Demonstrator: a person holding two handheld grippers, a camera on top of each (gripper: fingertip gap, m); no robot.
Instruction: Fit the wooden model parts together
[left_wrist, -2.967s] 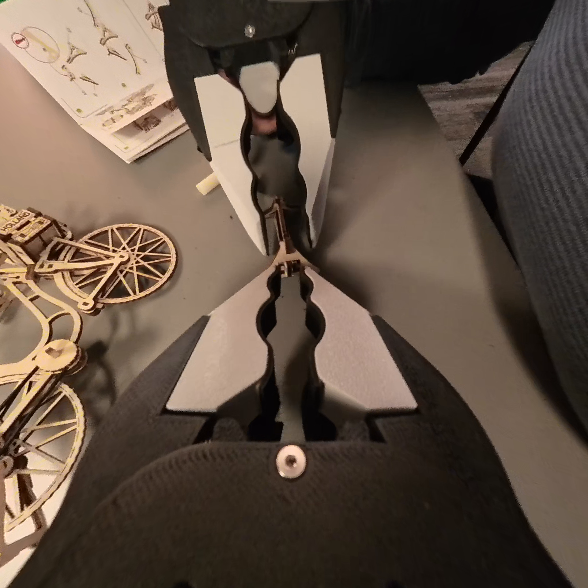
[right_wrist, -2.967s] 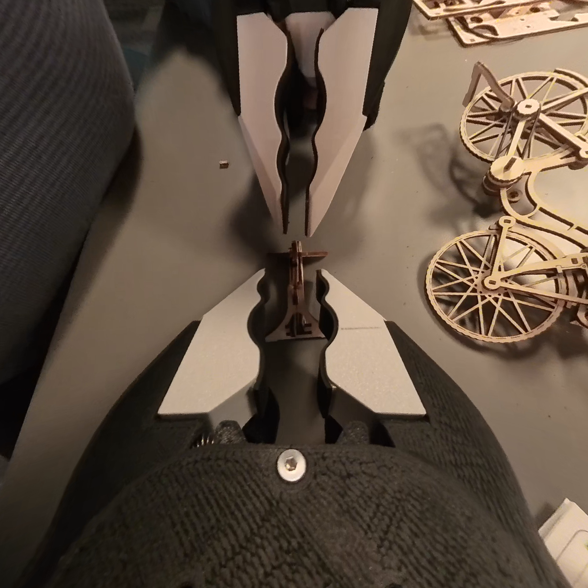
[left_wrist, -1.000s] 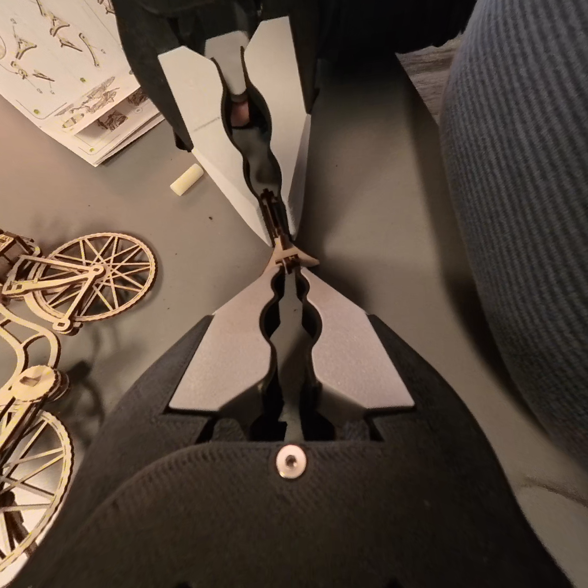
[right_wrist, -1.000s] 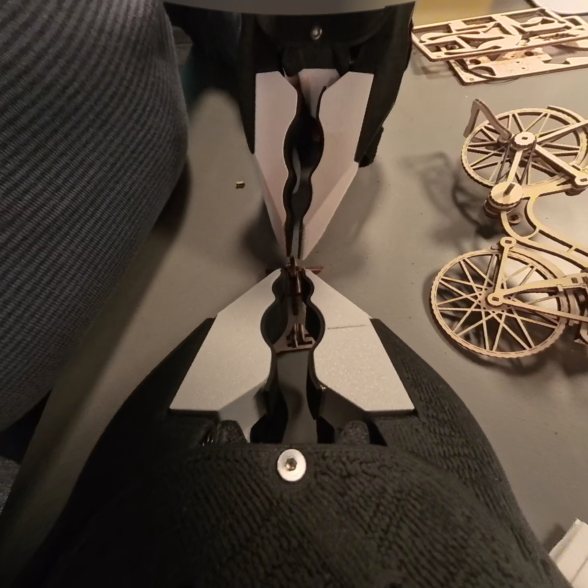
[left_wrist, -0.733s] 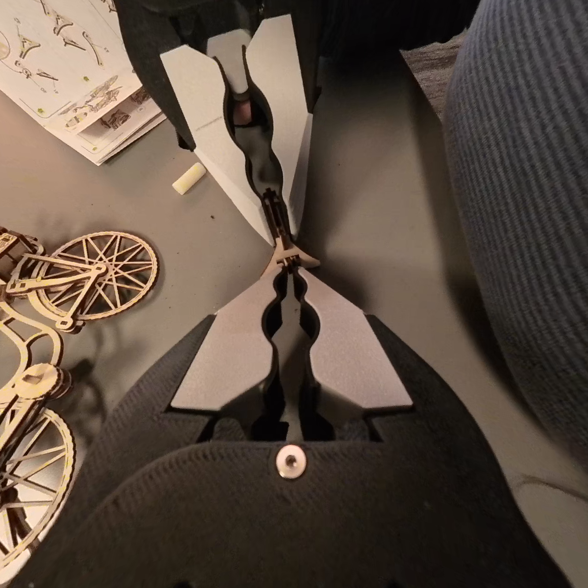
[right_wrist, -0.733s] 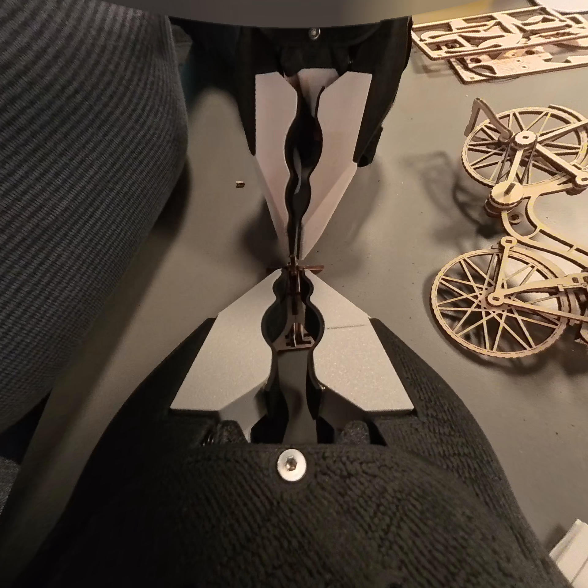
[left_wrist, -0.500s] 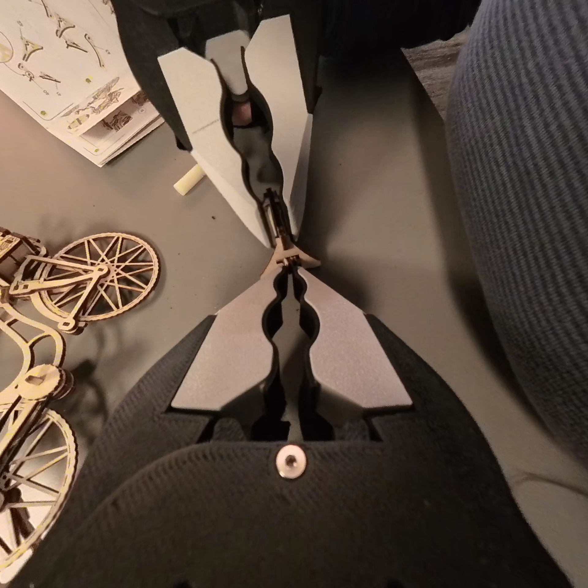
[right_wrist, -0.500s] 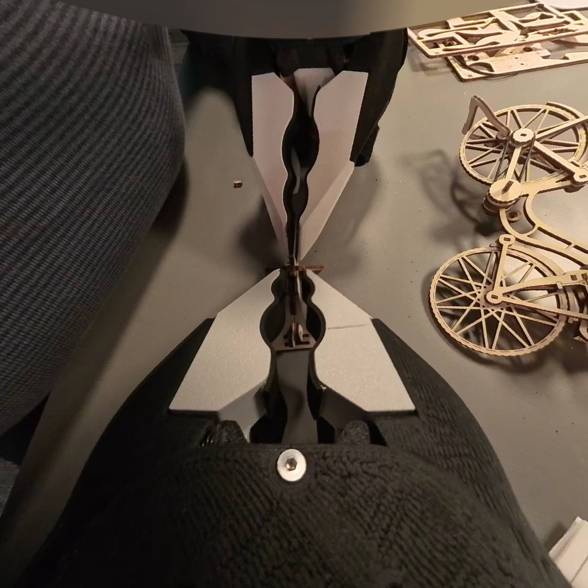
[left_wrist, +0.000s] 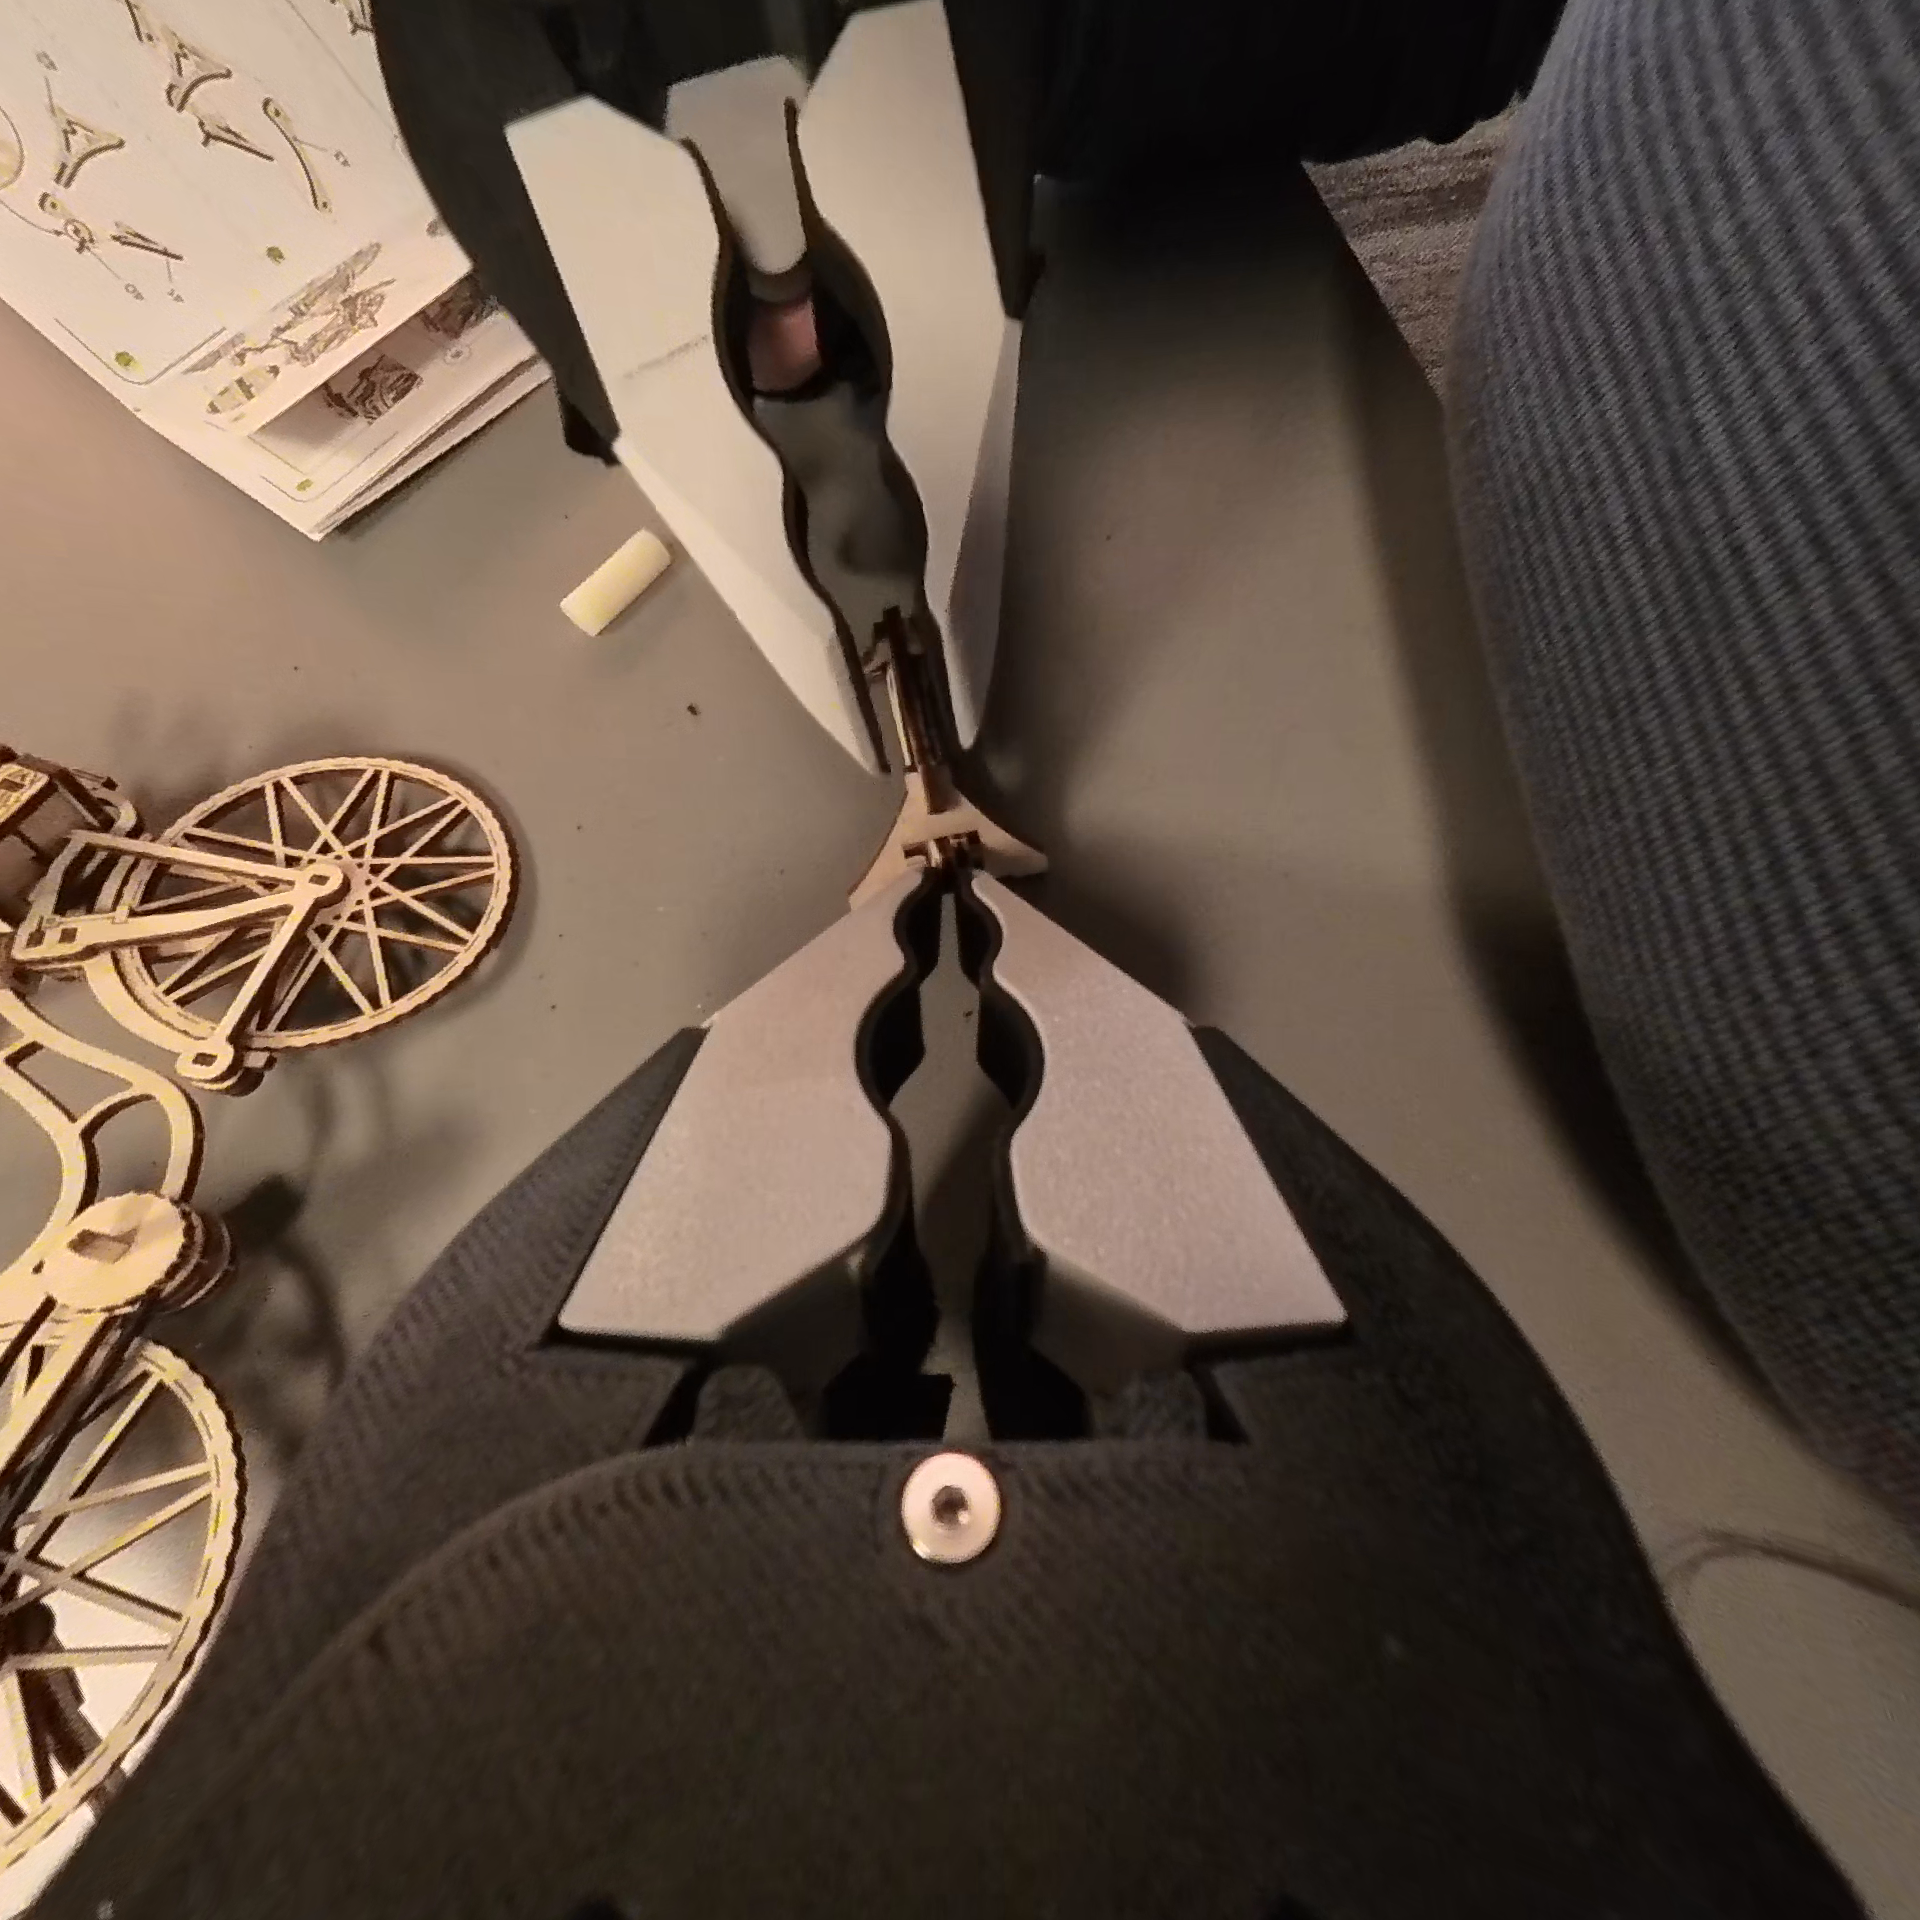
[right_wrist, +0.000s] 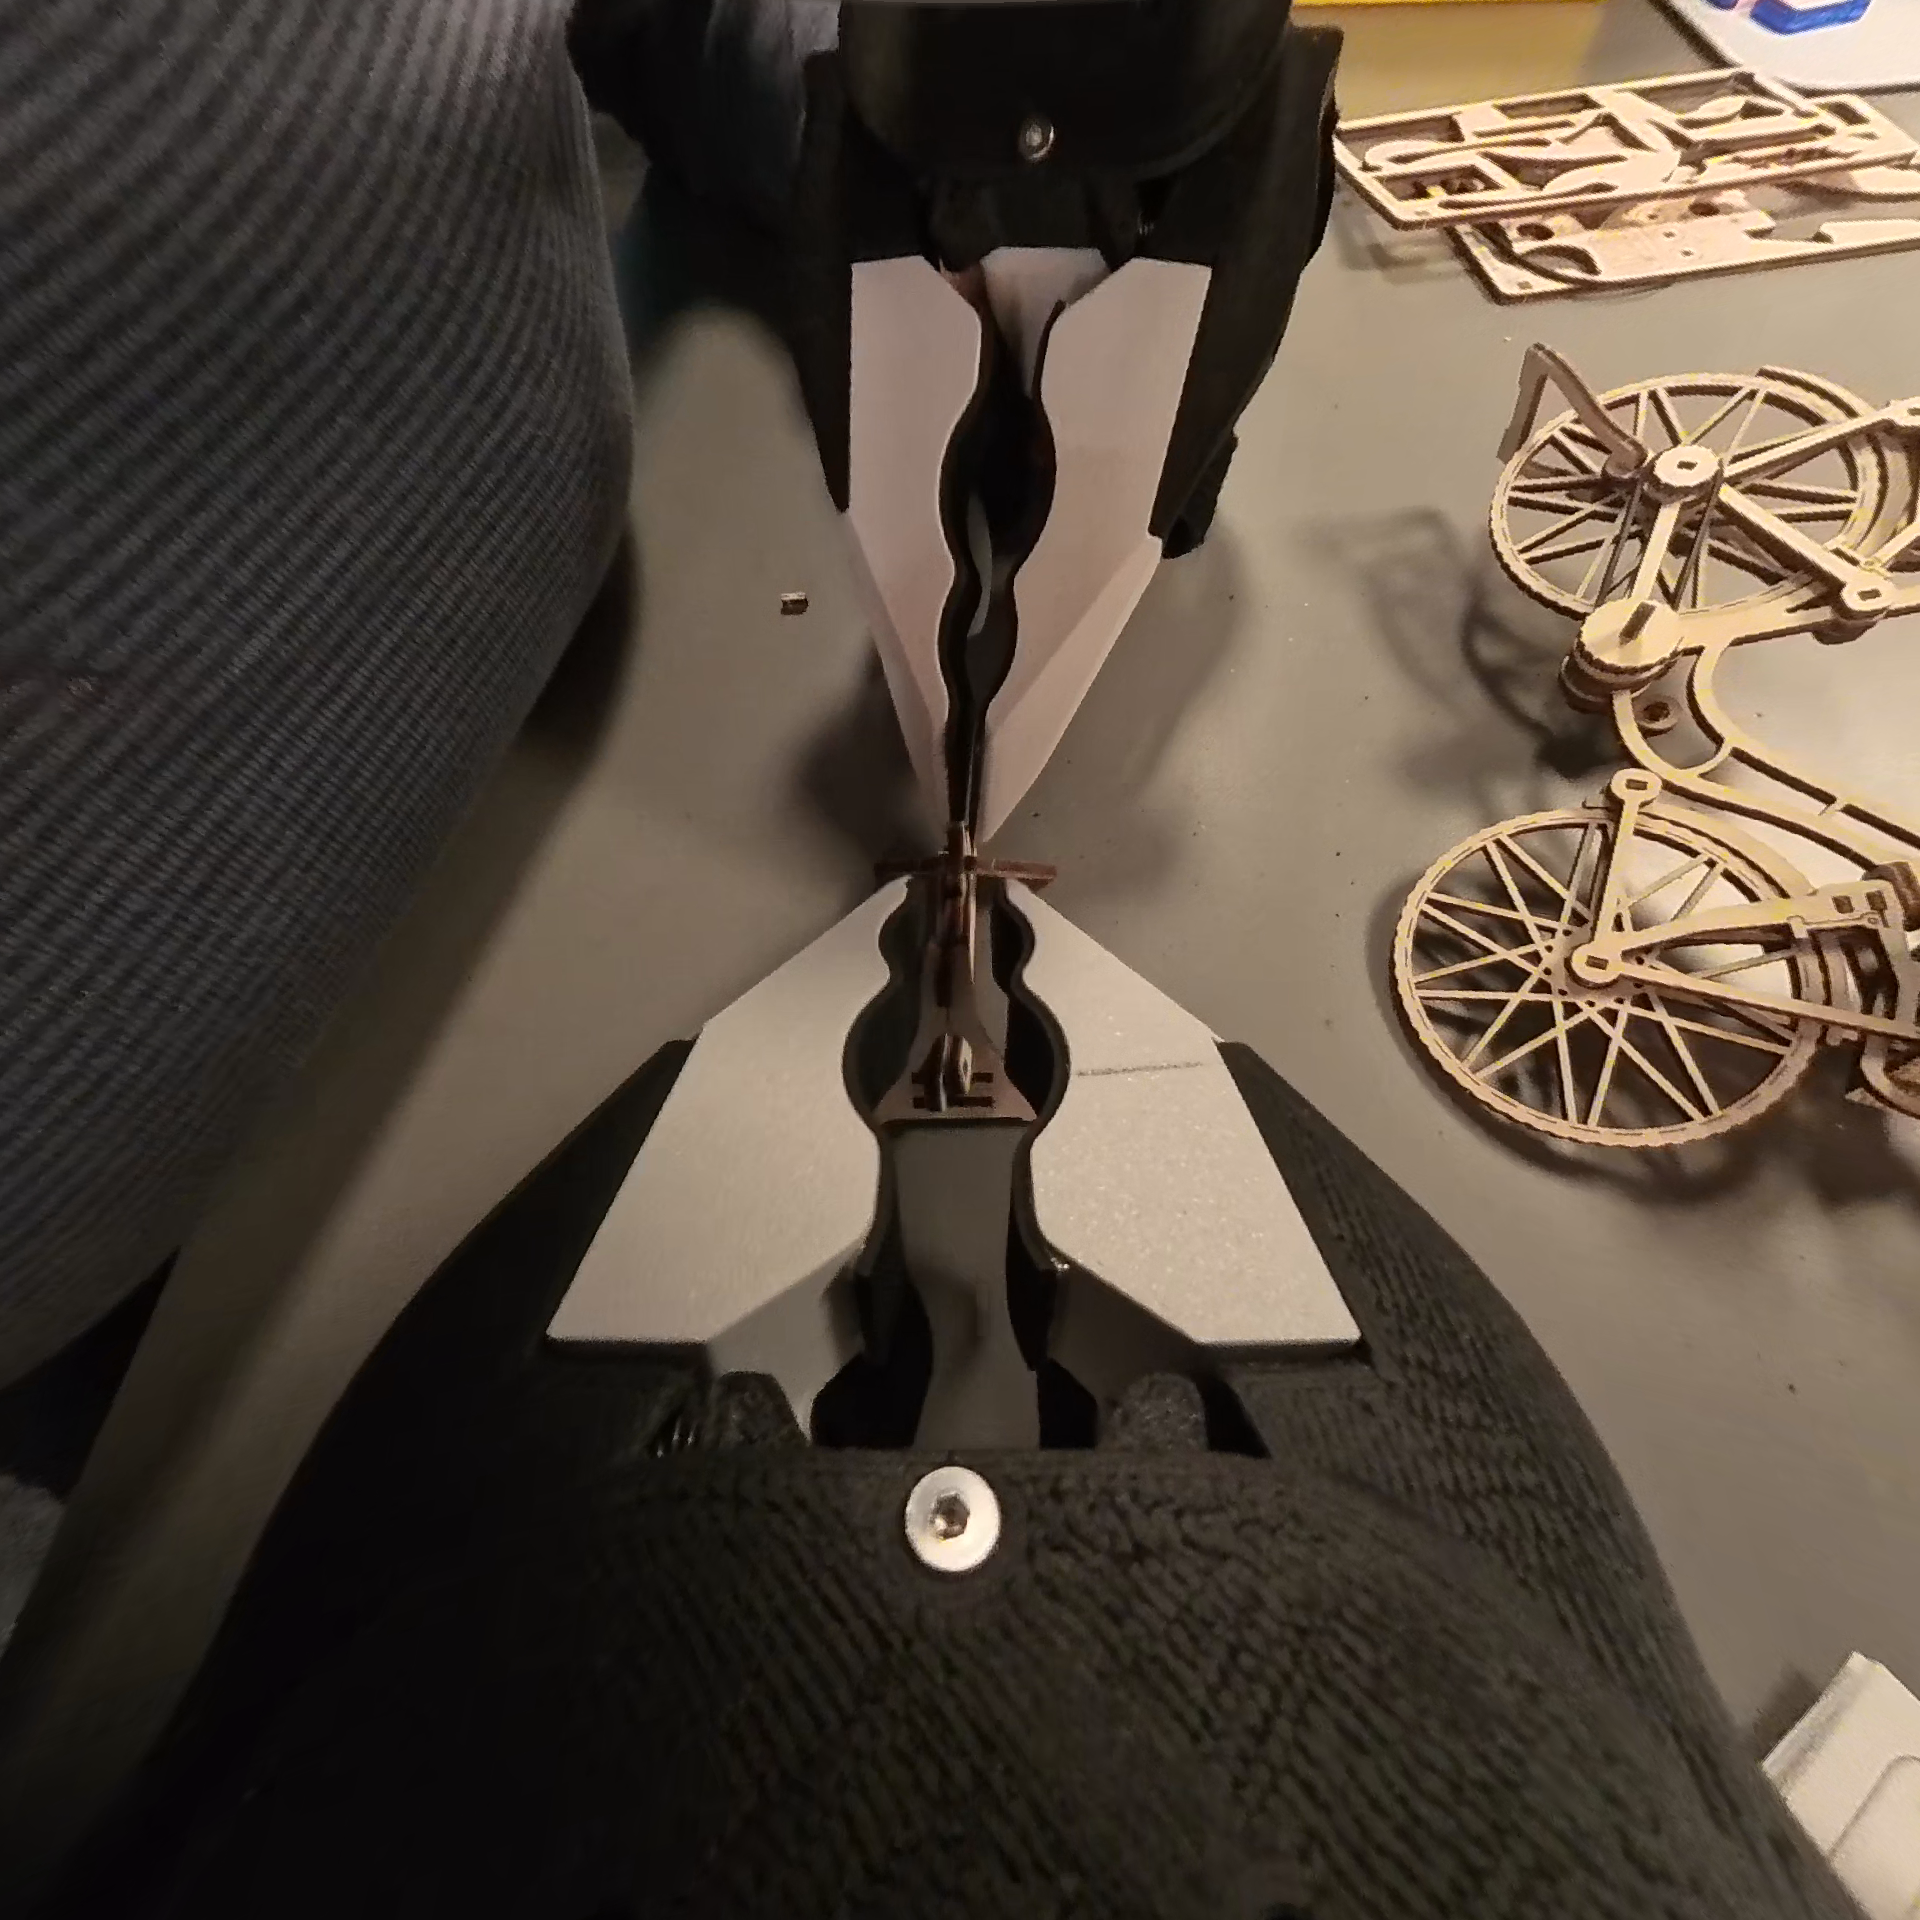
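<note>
A small wooden sub-assembly (right_wrist: 951, 997) with a flared triangular base sits between the fingers of my right gripper (right_wrist: 961, 883), which is shut on it. Its crosspiece sticks out at the fingertips. My left gripper (left_wrist: 940, 883) comes in from the opposite side, tip to tip, and is shut on the thin end of the same wooden part (left_wrist: 945, 842). In the left wrist view the right gripper (left_wrist: 914, 727) shows at the top with the part in it. In the right wrist view the left gripper (right_wrist: 961, 821) shows at the top. Both are held just above the grey table (left_wrist: 1195, 623).
A wooden bicycle model (right_wrist: 1662, 831) lies flat on the table, also in the left wrist view (left_wrist: 322, 904). An instruction booklet (left_wrist: 208, 208), a small cream stick (left_wrist: 613, 594), punched wooden sheets (right_wrist: 1662, 156) and a tiny chip (right_wrist: 795, 601) lie around. A person's ribbed dark sleeve (right_wrist: 260, 520) fills one side. Only a small space, under 4 cm, lies between the two pairs of fingers.
Three seconds ago both grippers were open and apart. Both have closed, and their tips now meet on the wooden part. Over the last second only small shifts.
</note>
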